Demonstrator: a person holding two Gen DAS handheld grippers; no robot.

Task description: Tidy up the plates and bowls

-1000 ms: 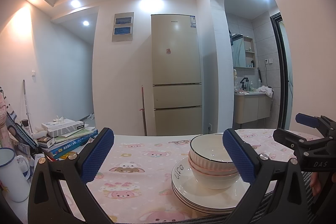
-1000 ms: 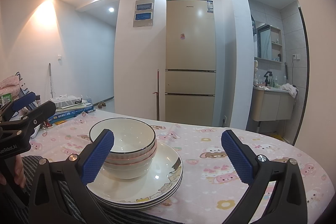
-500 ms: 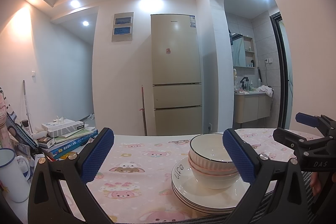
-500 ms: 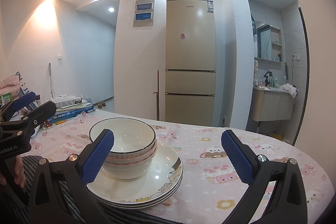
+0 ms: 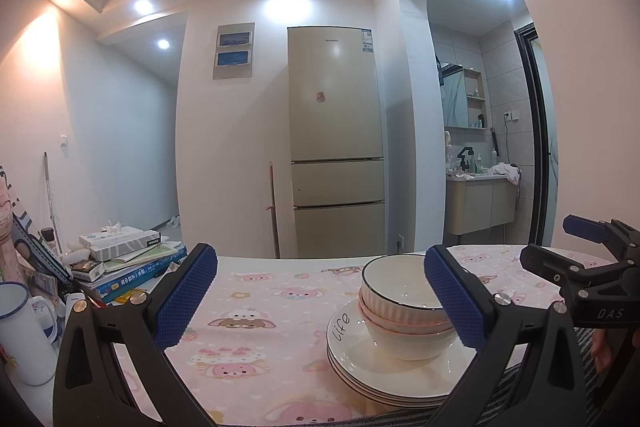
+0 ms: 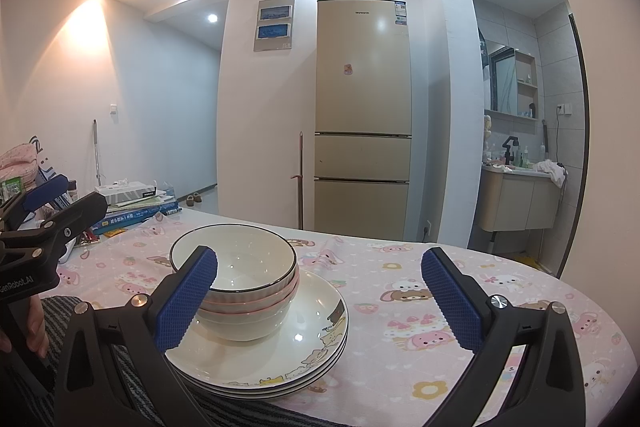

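Observation:
A stack of white bowls, the top one black-rimmed, sits nested on a stack of white plates on the pink cartoon tablecloth. The bowls and plates also show in the left wrist view, at the right. My left gripper is open and empty, left of the stack. My right gripper is open and empty, just behind and right of the stack; its left finger overlaps the bowls in view.
A pile of books with a tissue box and a white enamel mug stand at the table's left end. A striped grey cloth lies at the near edge. A beige fridge stands beyond the table.

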